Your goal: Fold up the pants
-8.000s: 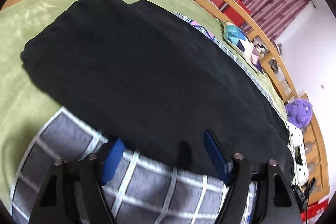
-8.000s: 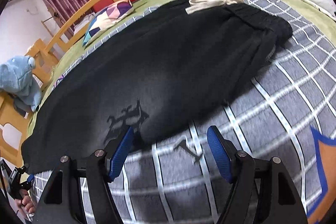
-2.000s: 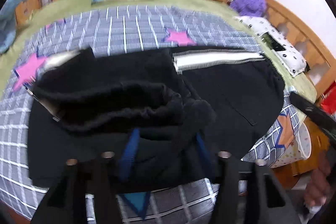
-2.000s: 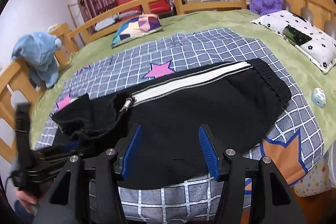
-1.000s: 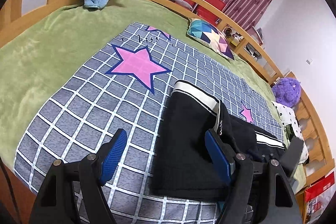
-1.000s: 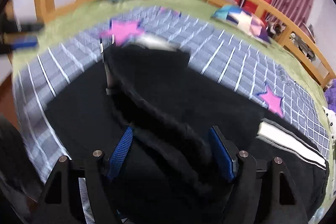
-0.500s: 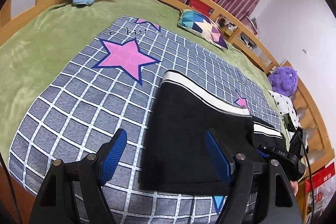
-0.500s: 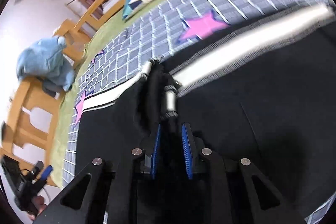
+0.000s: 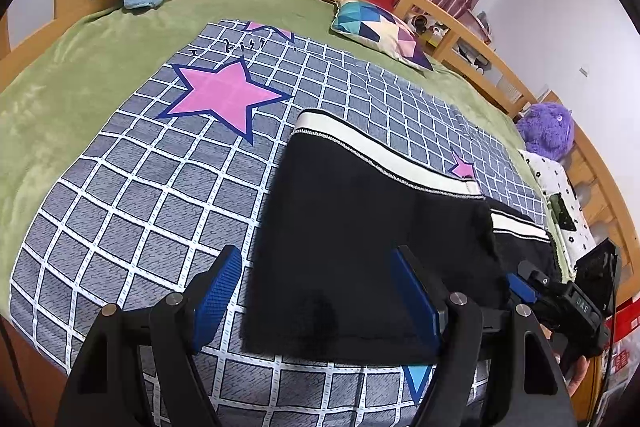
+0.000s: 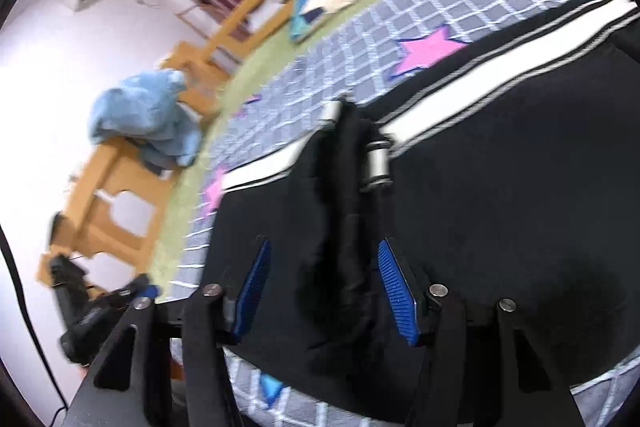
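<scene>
While black track pants [image 9: 360, 247] lie folded on near right of star-print checked blanket [image 9: 152, 187] | step: fold just laid, releasing | right gripper [image 10: 320, 287] just opening, cloth ridge between pads, untouched | left gripper [image 9: 316, 291] agape, empty | next: smooth, fold again.

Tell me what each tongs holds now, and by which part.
Nothing. Left tongs stand open over the black pants. Right tongs have just opened; a raised fold lies between, unpressed.
</scene>
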`<state>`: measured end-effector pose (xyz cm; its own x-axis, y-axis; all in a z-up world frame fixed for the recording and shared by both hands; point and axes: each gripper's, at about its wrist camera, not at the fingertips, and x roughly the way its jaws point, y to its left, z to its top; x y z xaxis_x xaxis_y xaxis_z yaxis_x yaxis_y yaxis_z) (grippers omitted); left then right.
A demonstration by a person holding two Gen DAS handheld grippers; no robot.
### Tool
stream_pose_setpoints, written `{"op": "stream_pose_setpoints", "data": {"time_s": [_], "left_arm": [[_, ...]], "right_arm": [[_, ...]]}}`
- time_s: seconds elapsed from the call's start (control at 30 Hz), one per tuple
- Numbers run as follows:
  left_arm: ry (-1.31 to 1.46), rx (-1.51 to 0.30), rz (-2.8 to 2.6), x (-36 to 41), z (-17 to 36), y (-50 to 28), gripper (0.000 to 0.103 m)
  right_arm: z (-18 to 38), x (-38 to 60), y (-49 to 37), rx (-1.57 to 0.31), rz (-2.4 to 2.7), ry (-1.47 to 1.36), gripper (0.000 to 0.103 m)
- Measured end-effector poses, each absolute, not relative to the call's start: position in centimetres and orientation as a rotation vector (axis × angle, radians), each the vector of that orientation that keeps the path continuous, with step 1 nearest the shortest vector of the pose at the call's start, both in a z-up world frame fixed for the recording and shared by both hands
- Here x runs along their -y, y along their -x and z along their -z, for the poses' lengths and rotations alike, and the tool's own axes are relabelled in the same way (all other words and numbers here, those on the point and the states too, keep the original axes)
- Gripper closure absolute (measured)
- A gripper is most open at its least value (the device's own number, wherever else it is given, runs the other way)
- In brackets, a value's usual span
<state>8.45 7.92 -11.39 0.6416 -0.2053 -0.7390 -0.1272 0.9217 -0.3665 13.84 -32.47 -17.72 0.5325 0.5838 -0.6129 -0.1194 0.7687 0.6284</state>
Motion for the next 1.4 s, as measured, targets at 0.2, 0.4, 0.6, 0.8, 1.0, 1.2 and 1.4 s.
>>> {"op": "stream_pose_setpoints", "data": {"time_s": [0.2, 0.4, 0.6, 0.8, 1.0, 1.2, 1.4], "left_arm": [[0.397, -0.89, 0.019, -7.4, 11.8, -8.7, 0.028], [0.389, -0.878, 0.0, -7.2, 11.7, -8.4, 0.028], [0.35, -0.929, 0.004, -6.0, 13.1, -9.1, 0.028], [0.309, -0.999, 0.034, -3.9, 15.5, -9.3, 0.028], [0.2, -1.062, -0.028, -2.2, 18.7, -9.5, 0.022], [0.241, -0.949, -0.017, -4.3, 15.7, -8.5, 0.025], [0.277, -0.871, 0.092, -4.9, 13.6, -10.2, 0.025]], "right_arm": [[20.8, 27.2, -14.8, -1.043, -0.282, -0.224, 0.052], [15.4, 31.5, -12.9, -0.832, -0.405, -0.421, 0.083], [20.6, 29.7, -14.5, -1.083, -0.298, -0.292, 0.057], [17.7, 28.5, -11.0, -0.91, -0.297, -0.142, 0.049], [19.7, 26.9, -8.9, -0.904, -0.291, 0.015, 0.045], [16.0, 34.2, -6.6, -0.774, -0.234, -0.191, 0.045], [15.3, 48.3, -6.9, -0.735, 0.11, -0.376, 0.04]]}}
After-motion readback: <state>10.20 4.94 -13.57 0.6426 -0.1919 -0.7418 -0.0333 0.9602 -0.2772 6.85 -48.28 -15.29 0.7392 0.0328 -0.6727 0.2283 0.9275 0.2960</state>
